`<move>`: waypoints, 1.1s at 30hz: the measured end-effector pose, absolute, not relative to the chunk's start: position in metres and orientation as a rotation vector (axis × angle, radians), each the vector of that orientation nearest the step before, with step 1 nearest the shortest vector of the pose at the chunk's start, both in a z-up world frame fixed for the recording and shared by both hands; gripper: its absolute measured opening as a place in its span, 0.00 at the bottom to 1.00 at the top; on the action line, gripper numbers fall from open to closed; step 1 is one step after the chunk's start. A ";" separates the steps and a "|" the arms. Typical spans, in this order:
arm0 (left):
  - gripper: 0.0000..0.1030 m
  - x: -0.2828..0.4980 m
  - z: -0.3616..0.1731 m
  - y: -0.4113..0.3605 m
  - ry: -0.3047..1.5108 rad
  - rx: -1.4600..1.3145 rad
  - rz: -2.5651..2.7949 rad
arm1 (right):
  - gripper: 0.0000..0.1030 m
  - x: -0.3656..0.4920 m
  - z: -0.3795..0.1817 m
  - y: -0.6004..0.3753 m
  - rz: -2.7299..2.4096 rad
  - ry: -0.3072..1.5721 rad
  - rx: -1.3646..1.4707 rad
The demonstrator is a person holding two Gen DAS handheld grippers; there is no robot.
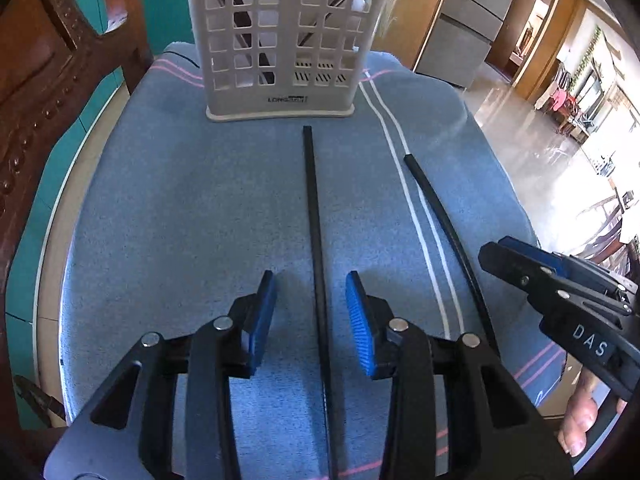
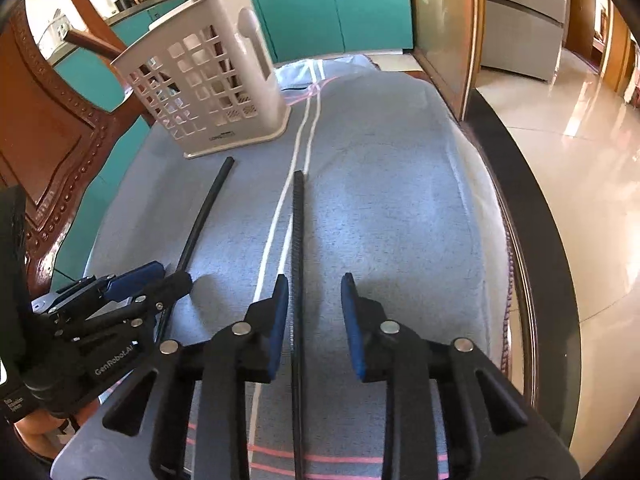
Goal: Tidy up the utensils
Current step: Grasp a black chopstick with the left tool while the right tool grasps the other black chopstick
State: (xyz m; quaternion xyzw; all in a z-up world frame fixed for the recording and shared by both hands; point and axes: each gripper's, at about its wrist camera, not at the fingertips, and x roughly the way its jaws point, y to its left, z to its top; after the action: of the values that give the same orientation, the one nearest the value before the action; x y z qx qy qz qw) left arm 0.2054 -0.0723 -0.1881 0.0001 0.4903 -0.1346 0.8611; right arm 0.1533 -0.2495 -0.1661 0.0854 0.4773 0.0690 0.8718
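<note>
Both claws are hovering low over the blue towel (image 1: pixel 180 200) on the counter, each one lined up along its own black chopstick. The left claw (image 1: pixel 310 320) is spread wide, its blue pads straddling the left chopstick (image 1: pixel 314 216), which is lying flat and pointing straight at the white slotted holder (image 1: pixel 280 40). The right claw (image 2: pixel 314 316) is spread too, with the right chopstick (image 2: pixel 298 232) running between its fingers, closer to the left pad. Neither stick looks pinched yet.

The holder is standing upright at the far end of the towel, just beyond the stick tips, and dark shapes show through its lattice, so some utensils are probably inside already.

To do this grab well, I'd say each claw wants to sink until the pads are bracketing the stick, then close squarely across it. The right one should shift a touch so the stick is centred. These sticks are thin and will likely roll or pivot if caught off-centre, and the soft towel may let them sink. Lifting level should help when tipping them tip-first into the holder.
</note>
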 end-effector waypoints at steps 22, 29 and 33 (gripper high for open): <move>0.06 0.151 -0.190 -0.038 1.022 0.007 -0.218 | 0.35 0.162 -0.179 -0.212 0.162 1.026 0.030; 0.06 0.140 -0.188 -0.022 1.036 -0.030 -0.216 | 0.06 0.157 -0.179 -0.200 0.239 1.048 0.033; 0.06 0.135 -0.187 -0.015 1.034 -0.046 -0.224 | 0.07 0.150 -0.174 -0.199 0.274 1.057 0.041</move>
State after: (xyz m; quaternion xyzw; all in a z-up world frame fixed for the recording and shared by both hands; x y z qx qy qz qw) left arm 0.1347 -0.0151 -0.1868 -0.0218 0.4930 -0.1068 0.8632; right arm 0.1498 -0.1991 -0.1737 0.0194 0.5025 0.1303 0.8545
